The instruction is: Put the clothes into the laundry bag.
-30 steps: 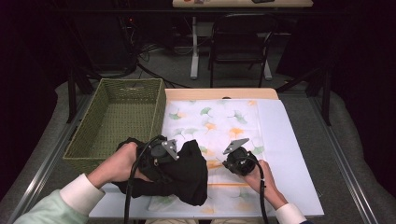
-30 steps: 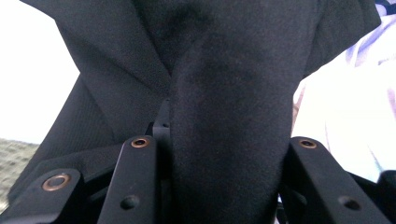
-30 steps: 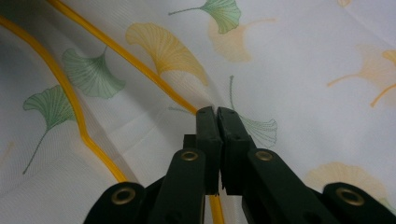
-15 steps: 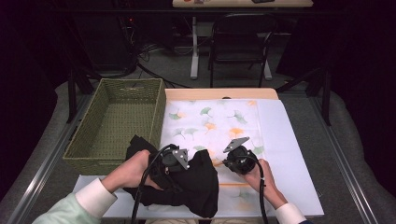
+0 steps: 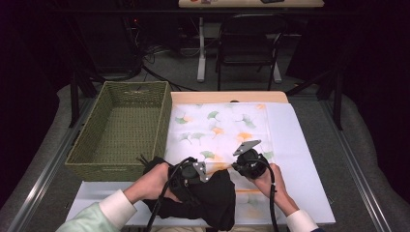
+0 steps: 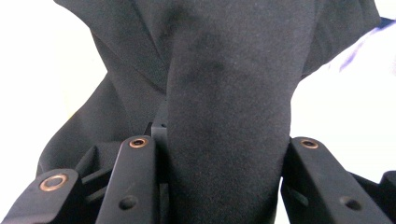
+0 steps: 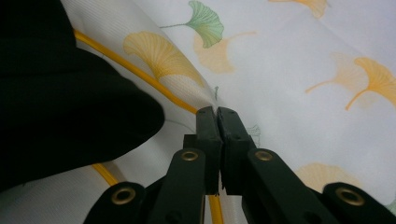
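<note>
A black garment (image 5: 212,203) lies bunched at the table's front edge, partly over a white cloth printed with green and yellow leaves (image 5: 217,121). My left gripper (image 5: 193,171) sits on top of the garment. In the left gripper view a thick fold of the black garment (image 6: 224,70) fills the space between the jaws of the left gripper (image 6: 224,140), which is shut on it. My right gripper (image 5: 241,164) is just to its right. In the right gripper view the right gripper (image 7: 217,112) is shut, its tips pinching a raised fold of the leaf cloth (image 7: 289,70) at its yellow hem, beside the black garment (image 7: 56,93).
A woven green basket (image 5: 121,130) stands empty at the left, touching the leaf cloth's left side. A white mat (image 5: 300,159) covers the table under the cloths. A chair (image 5: 246,48) and a desk stand beyond the table's far edge.
My left gripper has carried the black garment to the right, away from the basket and onto the leaf cloth, close to the right gripper. The right gripper has stayed put.
</note>
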The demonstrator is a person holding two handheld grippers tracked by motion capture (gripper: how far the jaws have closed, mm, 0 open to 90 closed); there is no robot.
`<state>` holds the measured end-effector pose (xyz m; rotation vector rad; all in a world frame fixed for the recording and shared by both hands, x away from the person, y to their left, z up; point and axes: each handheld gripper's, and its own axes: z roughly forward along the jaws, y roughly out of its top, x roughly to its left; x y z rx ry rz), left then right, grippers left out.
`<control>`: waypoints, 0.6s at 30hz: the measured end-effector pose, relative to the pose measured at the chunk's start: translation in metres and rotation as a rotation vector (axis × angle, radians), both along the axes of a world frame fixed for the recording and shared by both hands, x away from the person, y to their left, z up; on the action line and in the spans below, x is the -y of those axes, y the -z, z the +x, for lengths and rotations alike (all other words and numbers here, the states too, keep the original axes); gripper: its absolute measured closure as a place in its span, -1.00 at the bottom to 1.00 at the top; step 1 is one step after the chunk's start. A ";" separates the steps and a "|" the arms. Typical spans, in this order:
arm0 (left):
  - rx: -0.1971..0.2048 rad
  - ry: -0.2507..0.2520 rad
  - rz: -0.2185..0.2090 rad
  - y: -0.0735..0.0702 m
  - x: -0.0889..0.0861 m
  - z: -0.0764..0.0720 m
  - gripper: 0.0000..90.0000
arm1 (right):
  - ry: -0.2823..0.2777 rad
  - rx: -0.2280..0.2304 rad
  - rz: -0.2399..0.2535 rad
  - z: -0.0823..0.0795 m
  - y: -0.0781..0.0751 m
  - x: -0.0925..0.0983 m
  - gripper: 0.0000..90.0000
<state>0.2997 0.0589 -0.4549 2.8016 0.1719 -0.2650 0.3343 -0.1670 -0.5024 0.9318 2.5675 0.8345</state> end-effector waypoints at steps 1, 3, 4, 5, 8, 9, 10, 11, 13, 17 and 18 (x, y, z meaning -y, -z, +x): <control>-0.007 -0.015 0.007 0.003 0.001 0.001 0.33 | 0.011 -0.005 0.005 -0.001 -0.001 0.000 0.96; -0.007 -0.029 0.017 0.010 0.004 0.003 0.32 | 0.008 0.002 0.007 -0.001 -0.003 0.000 0.96; -0.001 -0.046 0.013 0.013 0.005 0.004 0.32 | 0.008 0.005 0.007 -0.001 -0.004 0.000 0.96; -0.001 -0.050 0.020 0.015 0.006 0.006 0.32 | 0.011 0.005 0.008 -0.002 -0.005 0.000 0.96; -0.009 -0.092 0.012 0.022 0.008 0.008 0.32 | 0.011 0.012 0.012 -0.003 -0.007 0.000 0.96; -0.014 -0.101 0.016 0.023 0.009 0.008 0.32 | 0.007 0.016 0.013 -0.003 -0.009 0.000 0.96; -0.018 -0.097 0.018 0.024 0.009 0.008 0.32 | 0.005 0.021 0.014 -0.003 -0.010 0.000 0.96; -0.021 -0.095 0.022 0.026 0.010 0.008 0.32 | 0.009 0.025 0.018 -0.003 -0.011 0.000 0.96; -0.025 -0.094 0.018 0.028 0.011 0.007 0.31 | 0.011 0.030 0.021 -0.004 -0.013 0.001 0.96; -0.026 -0.136 0.003 0.032 0.012 0.011 0.31 | 0.010 0.045 0.036 -0.006 -0.018 0.000 0.96; -0.017 -0.142 0.002 0.031 0.012 0.012 0.31 | 0.006 0.049 0.038 -0.007 -0.020 0.000 0.96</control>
